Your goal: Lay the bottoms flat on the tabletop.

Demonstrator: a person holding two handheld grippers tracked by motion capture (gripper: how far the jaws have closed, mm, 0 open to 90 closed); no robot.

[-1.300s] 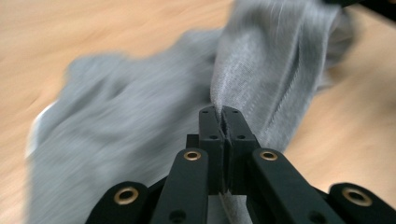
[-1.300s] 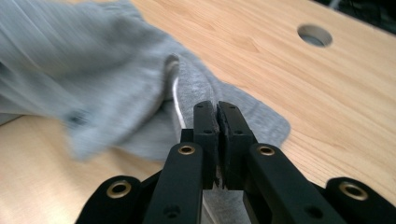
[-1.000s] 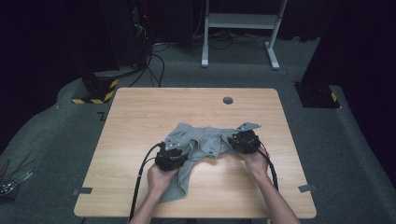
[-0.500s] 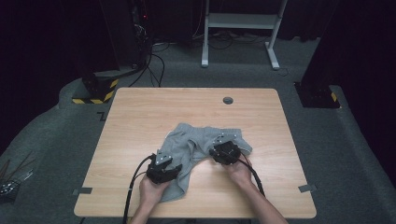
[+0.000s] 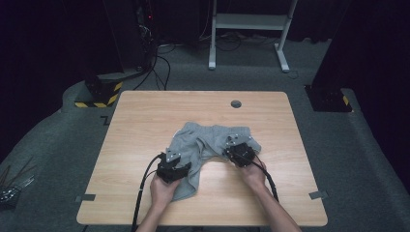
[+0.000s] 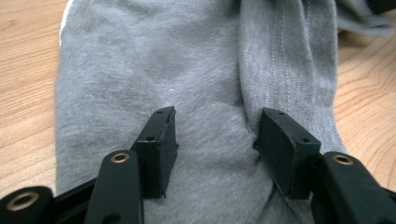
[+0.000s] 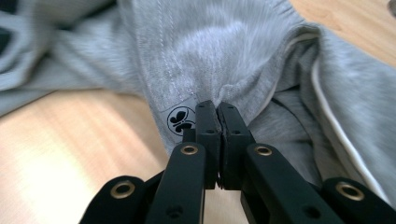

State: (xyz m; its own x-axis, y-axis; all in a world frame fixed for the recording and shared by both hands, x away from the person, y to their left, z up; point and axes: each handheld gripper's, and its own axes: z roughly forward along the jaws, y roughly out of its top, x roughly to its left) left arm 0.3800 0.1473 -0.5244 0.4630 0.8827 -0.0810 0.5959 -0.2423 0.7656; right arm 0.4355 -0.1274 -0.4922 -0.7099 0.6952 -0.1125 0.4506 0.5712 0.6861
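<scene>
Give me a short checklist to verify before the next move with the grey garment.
1. Right gripper shut on an edge of the grey garment, beside the butterfly label: ok.
2. Left gripper gripping cloth: not ok; its jaws have just been opening and stand apart over the fabric.
3. Garment lies fully on the table: ok.
4. Garment flat: not ok, bunched.
5. Cloth firmly caught in the right gripper: cannot tell.

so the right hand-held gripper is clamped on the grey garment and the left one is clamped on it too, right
Not quite. The right hand-held gripper is clamped on the grey garment, but the left hand-held gripper is open, its jaws apart over the fabric, as the left gripper view shows.
</scene>
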